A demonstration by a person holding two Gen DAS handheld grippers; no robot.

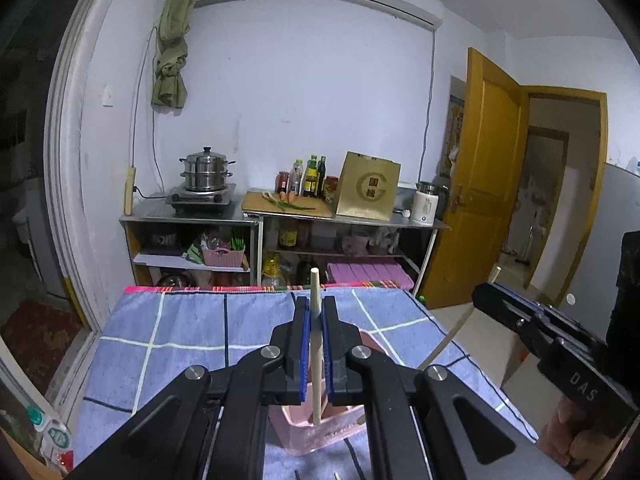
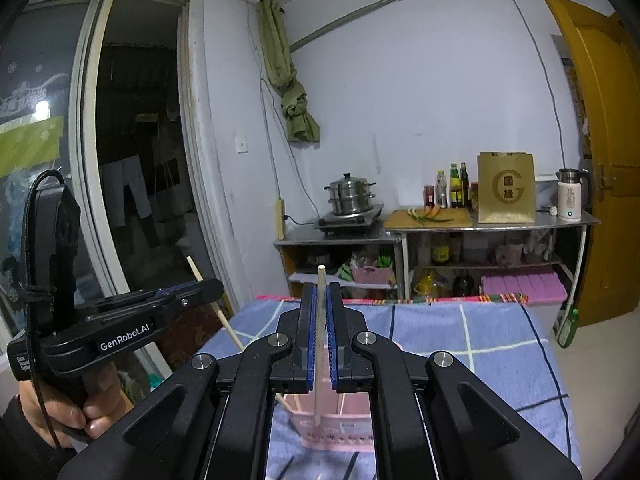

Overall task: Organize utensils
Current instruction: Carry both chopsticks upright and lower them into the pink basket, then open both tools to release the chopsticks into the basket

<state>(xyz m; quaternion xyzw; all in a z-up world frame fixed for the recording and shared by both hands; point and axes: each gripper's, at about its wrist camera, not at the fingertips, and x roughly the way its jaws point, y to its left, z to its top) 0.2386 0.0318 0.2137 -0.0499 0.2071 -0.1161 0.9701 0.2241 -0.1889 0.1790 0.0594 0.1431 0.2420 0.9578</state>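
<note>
My left gripper [image 1: 315, 310] is shut on a wooden chopstick [image 1: 316, 344] that stands upright with its lower end over the pink basket [image 1: 320, 432]. My right gripper [image 2: 319, 300] is shut on another wooden chopstick [image 2: 320, 344], upright, its lower end at the pink basket [image 2: 336, 428], which holds other chopsticks [image 2: 286, 404]. The right gripper [image 1: 492, 298] shows at the right of the left wrist view with its chopstick [image 1: 452, 332] slanting down. The left gripper [image 2: 208, 288] shows at the left of the right wrist view with its chopstick [image 2: 224, 320].
The basket stands on a table with a blue checked cloth [image 1: 192, 332]. Loose chopstick ends lie on the cloth near me [image 1: 336, 476]. Behind are metal shelves with a steamer pot [image 1: 206, 168], bottles [image 1: 308, 176], a cutting board, a paper bag and a kettle [image 1: 426, 204]. An orange door [image 1: 480, 184] stands open at right.
</note>
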